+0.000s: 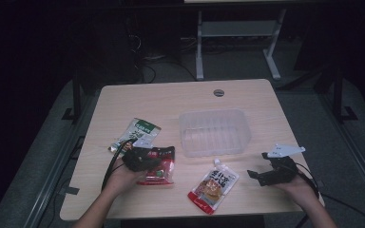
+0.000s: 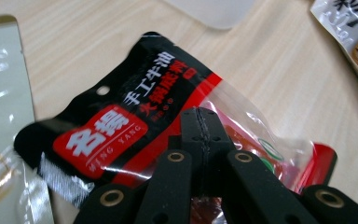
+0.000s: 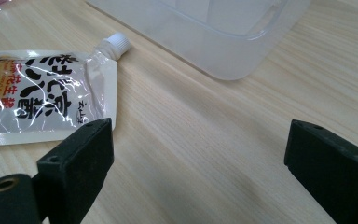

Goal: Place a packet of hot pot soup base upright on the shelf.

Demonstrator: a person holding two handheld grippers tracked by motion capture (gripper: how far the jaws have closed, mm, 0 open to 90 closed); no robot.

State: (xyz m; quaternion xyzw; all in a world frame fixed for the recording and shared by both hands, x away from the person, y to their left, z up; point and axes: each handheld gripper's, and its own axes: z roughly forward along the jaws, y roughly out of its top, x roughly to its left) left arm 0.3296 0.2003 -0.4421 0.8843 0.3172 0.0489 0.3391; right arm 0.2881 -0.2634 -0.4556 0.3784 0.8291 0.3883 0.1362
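A black and red snack packet (image 1: 162, 174) (image 2: 107, 130) lies at the table's front left. My left gripper (image 1: 151, 163) (image 2: 200, 122) is shut on it, the two jaws pressed together over its middle, where the clear film begins. A white spouted pouch (image 1: 214, 186) (image 3: 37, 93) lies flat near the front middle. My right gripper (image 1: 260, 165) (image 3: 198, 140) stands open to the right of the pouch, low over bare wood, with nothing between its jaws.
A clear plastic container (image 1: 214, 130) (image 3: 223, 42) stands empty mid-table, just beyond both grippers. A green and white packet (image 1: 140, 130) (image 2: 0, 93) lies left of it, beside the held packet. The wooden table (image 1: 171, 99) has bare wood at the back.
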